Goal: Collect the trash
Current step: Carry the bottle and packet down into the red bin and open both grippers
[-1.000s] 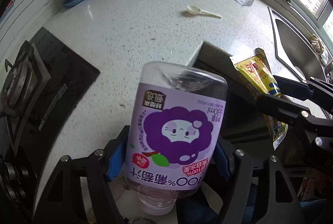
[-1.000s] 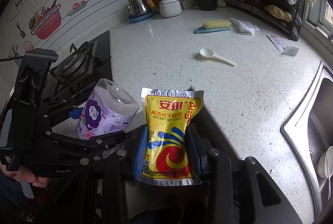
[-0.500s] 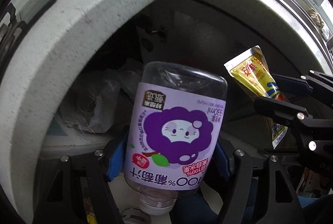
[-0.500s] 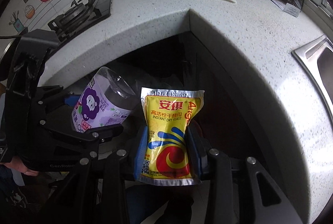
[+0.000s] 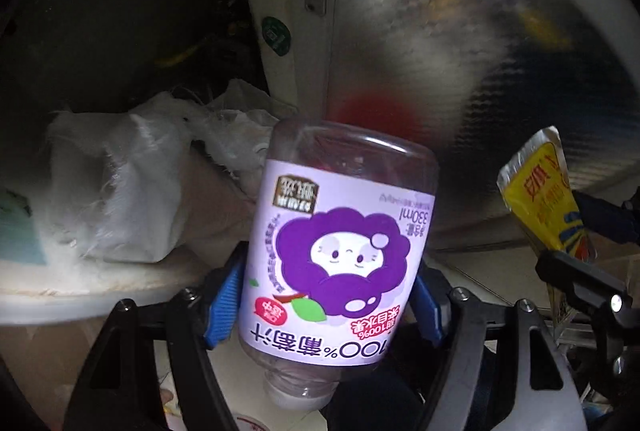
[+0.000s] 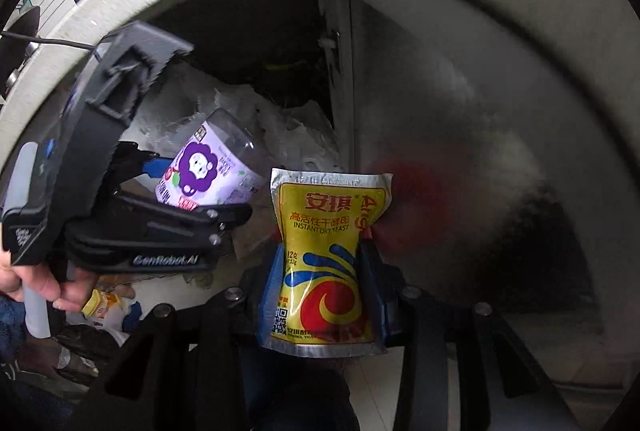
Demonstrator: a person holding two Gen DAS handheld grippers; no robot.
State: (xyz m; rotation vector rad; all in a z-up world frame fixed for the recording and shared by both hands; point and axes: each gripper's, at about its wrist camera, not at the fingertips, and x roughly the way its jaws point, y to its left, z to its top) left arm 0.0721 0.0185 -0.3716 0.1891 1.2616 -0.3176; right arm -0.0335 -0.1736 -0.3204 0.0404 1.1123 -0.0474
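One empty grape juice bottle (image 5: 336,255), upside down in the clenched left gripper (image 5: 326,305), and one yeast packet (image 6: 326,259), pinched by the right gripper (image 6: 324,291), hung before a white trash bag (image 5: 120,187) under the counter; each should probably be released only once above the bag's opening.

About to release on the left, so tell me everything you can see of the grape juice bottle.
The grape juice bottle is clear plastic, looks empty, with a lilac label showing a purple cartoon grape and 330ml. It is held inverted, neck toward the camera, base tilted forward, clamped at the label between the left gripper's blue pads. It hangs in front of crumpled white plastic bags under the counter.
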